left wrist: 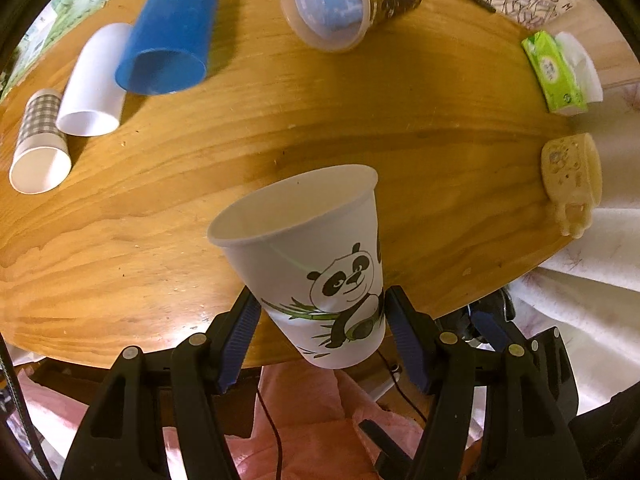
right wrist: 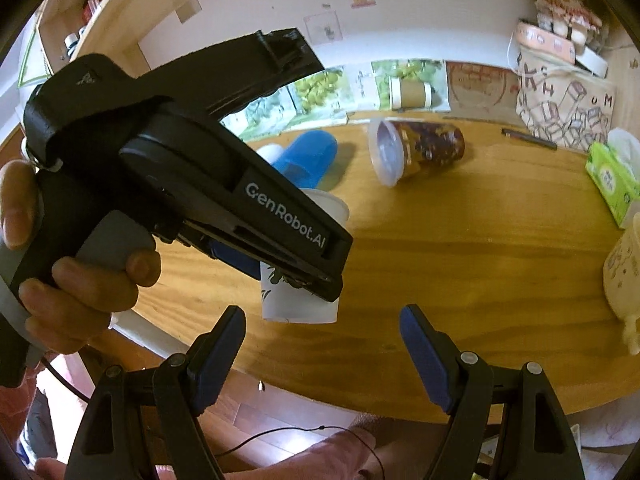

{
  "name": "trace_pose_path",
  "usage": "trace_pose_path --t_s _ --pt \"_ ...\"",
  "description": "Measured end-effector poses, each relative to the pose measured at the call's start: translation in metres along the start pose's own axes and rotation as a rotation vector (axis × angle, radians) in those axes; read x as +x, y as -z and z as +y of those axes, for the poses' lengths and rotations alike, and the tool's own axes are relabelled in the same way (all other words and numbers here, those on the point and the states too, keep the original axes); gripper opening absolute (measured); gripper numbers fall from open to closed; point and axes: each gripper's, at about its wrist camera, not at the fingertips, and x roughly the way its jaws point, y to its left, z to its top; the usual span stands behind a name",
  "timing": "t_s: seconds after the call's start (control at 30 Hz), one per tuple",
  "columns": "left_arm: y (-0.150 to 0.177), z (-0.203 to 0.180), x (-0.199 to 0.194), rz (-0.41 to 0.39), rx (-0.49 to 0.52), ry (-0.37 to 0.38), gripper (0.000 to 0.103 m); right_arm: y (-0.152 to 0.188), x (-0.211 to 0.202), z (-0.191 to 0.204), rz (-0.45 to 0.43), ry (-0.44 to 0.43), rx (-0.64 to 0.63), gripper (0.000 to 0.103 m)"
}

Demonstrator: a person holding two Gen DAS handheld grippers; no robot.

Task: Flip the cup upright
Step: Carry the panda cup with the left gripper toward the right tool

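Observation:
My left gripper [left wrist: 320, 316] is shut on a white paper cup with a panda print [left wrist: 316, 264], gripping its lower body. The cup is held above the near edge of the wooden table [left wrist: 360, 128], mouth up and tilted away from me. In the right wrist view the left gripper's black body [right wrist: 224, 184] covers most of the panda cup [right wrist: 300, 304]; only its base and a bit of rim show. My right gripper [right wrist: 322, 344] is open and empty, low over the table's near edge, just right of the cup.
Lying on their sides on the table: a blue cup [left wrist: 168, 40], a white cup [left wrist: 96, 84], a checkered cup [left wrist: 38, 144] and a brown patterned cup with a clear lid [left wrist: 344, 0]. A green tissue pack [left wrist: 554, 72] and a cream mug [left wrist: 572, 176] sit at the right edge.

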Motion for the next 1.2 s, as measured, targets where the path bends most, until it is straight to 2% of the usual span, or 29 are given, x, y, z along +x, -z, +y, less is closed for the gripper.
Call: trace_pose_path --t_s 0.67,0.97,1.03,1.2 --pt "-0.012 -0.016 0.039 0.084 0.044 -0.015 0.068 0.013 0.021 0.002 0.060 -0.003 0.004 0.080" --pt "-0.012 -0.021 0.040 0.087 0.046 -0.006 0.069 0.014 0.019 0.001 0.060 0.008 0.013 0.080" --pt "-0.012 -0.020 0.038 0.086 0.049 -0.004 0.075 0.015 0.017 0.002 0.057 0.008 0.016 0.080" --pt "-0.005 -0.023 0.031 0.077 0.060 -0.008 0.076 0.019 0.013 0.003 0.053 0.018 0.013 0.080"
